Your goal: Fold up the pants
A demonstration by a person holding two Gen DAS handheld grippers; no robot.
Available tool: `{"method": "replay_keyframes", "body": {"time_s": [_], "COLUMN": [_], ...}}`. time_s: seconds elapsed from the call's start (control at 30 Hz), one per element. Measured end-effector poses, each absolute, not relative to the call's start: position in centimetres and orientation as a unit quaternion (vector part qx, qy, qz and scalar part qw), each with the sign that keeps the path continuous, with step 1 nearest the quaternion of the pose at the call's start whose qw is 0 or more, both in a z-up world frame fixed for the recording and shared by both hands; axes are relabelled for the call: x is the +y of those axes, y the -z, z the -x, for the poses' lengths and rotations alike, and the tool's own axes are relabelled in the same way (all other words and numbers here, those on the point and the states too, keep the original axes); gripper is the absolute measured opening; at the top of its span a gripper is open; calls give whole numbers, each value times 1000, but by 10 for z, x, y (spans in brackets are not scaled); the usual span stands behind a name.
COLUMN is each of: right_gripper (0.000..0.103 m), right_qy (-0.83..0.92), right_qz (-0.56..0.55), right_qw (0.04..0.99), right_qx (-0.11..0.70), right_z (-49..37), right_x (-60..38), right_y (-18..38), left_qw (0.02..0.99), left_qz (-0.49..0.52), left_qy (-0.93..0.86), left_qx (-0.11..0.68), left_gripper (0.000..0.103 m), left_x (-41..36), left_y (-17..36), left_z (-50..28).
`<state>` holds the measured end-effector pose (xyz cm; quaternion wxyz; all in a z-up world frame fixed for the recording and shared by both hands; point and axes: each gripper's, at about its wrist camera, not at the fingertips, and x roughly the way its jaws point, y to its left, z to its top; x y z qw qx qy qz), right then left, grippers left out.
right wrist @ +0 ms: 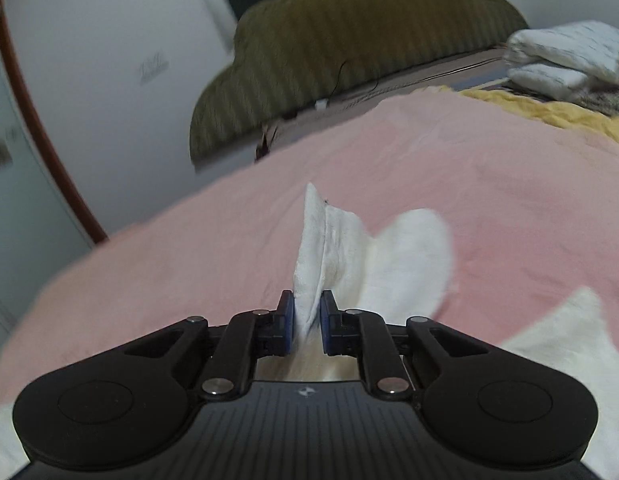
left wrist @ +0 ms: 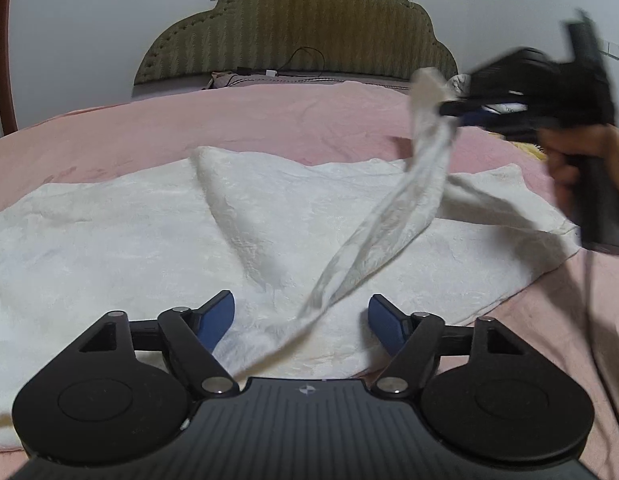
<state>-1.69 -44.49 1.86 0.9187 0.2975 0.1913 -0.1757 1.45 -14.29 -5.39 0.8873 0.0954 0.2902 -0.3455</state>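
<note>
The left gripper (left wrist: 301, 320) gapes wide over white, crinkly pants (left wrist: 149, 232) spread across the pink bed (left wrist: 269, 120). The right gripper (right wrist: 307, 322) is clamped on a lifted twisted strip near the bed's right edge.

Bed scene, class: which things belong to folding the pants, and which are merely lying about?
Belong:
white pants
right gripper, shut on the pants
left gripper, open

Lying about:
pink bedspread
headboard
yellow cloth
folded white bedding
cable

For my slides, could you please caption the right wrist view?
Right hand-held gripper shut on white pants, lifting them above the pink bedspread.
</note>
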Motion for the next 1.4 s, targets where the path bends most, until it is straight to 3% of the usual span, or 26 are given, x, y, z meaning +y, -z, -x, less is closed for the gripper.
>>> {"method": "replay_keyframes", "body": {"time_s": [0.17,0.33,0.47,0.6,0.67,0.73,0.77,1.03,1.23,1.4], "right_gripper": [13,14,35,35,33,20,12,9,10,9], "right_qy": [172,181,202,206,207,211,214,191,231,220], "right_qz": [-361,-383,-430,-474,-496,-509,-504,-340,-373,-410], "right_qw": [902,882,858,843,832,823,824,915,875,864], "right_qx": [165,207,195,150,137,135,144,102,205,192], "right_z": [100,124,119,113,109,102,96,102,158,181], "right_x": [-473,-483,-496,-513,-524,-531,-534,-510,-521,-515], "right_y": [-7,24,41,49,55,57,54,-35,26,49], "left_qw": [890,890,893,897,895,897,899,913,896,892], "left_qz": [-117,-128,-138,-153,-154,-155,-156,-93,-159,-144], "left_qy": [340,336,328,321,324,320,314,301,330,340], "left_qx": [281,279,275,264,264,264,263,261,250,262], "left_gripper": [68,69,70,66,48,22,20,16,16,16], "left_x": [-151,-162,-170,-178,-180,-182,-182,-159,-155,-143], "left_y": [51,49,49,49,49,47,46,25,44,42], "left_z": [-12,-18,-23,-21,-20,-20,-20,-25,4,3]}}
